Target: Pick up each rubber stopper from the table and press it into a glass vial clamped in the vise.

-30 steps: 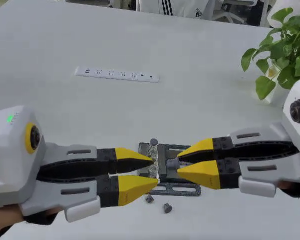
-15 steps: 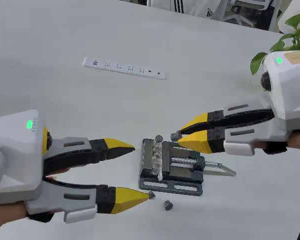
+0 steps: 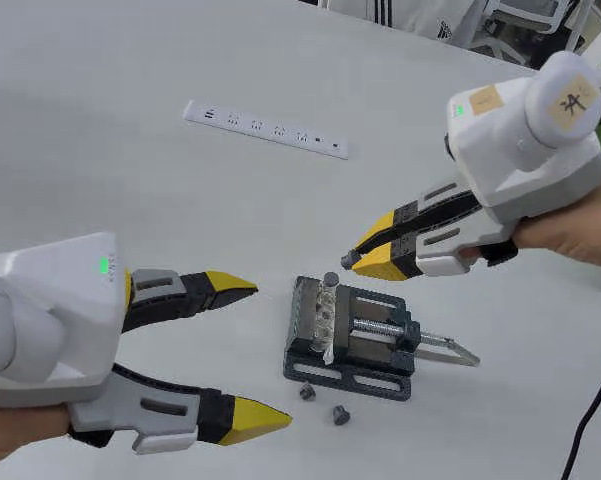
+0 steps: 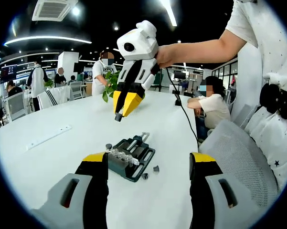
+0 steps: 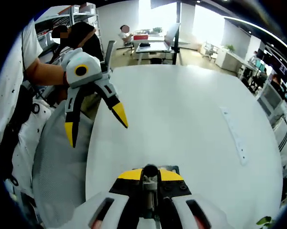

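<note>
Since the rubber stopper [image 3: 348, 261] is pinched at the very tips of the nearly closed right tool [image 3: 354, 260], above the far side of the vise [image 3: 365, 345], it should come down square over an unplugged vial [image 3: 324, 321], though which mouths are free is hard to tell, and be pressed straight. Two more stoppers [image 3: 307, 393] lie on the worktop [image 3: 130, 150] just before the vise. The left tool [image 3: 270, 355], gaping and empty, hangs beside the vise.

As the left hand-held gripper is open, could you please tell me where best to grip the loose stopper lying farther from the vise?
Probably across its round sides, coming down from above with the left hand-held gripper. The stopper is small and lies on the table apart from the vise base and the neighbouring stopper, so both jaws have room.
</note>
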The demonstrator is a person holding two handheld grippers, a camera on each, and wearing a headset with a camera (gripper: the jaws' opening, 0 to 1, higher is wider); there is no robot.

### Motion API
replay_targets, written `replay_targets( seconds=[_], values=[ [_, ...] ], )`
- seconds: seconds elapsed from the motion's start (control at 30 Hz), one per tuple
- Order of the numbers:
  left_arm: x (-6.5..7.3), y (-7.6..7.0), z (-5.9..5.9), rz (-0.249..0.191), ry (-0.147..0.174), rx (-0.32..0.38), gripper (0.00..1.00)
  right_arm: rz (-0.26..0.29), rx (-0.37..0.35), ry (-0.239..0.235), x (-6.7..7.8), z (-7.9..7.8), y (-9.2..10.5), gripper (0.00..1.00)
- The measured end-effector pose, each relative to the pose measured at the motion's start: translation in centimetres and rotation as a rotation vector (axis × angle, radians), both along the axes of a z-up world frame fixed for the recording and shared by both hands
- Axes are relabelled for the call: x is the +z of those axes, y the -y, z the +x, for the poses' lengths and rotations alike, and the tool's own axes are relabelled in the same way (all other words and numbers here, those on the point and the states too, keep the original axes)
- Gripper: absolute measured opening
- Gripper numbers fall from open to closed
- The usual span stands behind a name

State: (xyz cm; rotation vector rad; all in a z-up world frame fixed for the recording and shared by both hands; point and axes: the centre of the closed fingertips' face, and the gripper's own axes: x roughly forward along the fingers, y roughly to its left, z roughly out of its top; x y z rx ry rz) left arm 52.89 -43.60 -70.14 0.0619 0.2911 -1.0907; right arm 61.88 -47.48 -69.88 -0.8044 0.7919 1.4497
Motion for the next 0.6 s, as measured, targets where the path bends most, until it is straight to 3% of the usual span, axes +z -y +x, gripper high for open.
replay_targets(
  seconds=[0.2, 0.37, 0.6],
  values=[
    [-1.2, -0.2, 0.4, 0.028, -0.002, 0.008, 0.78, -0.099, 0.053, 0.004, -2.3, 0.9, 0.0, 0.05],
    [-1.4, -0.3, 0.4, 0.017, -0.004, 0.012, 0.8, -0.19, 0.1, 0.032, -4.1, 1.8, 0.0, 0.05],
    [-2.0, -0.4, 0.5, 0.022, -0.006, 0.015, 0.86, -0.262, 0.136, 0.029, -6.0, 2.2, -0.1, 0.05]
  ],
)
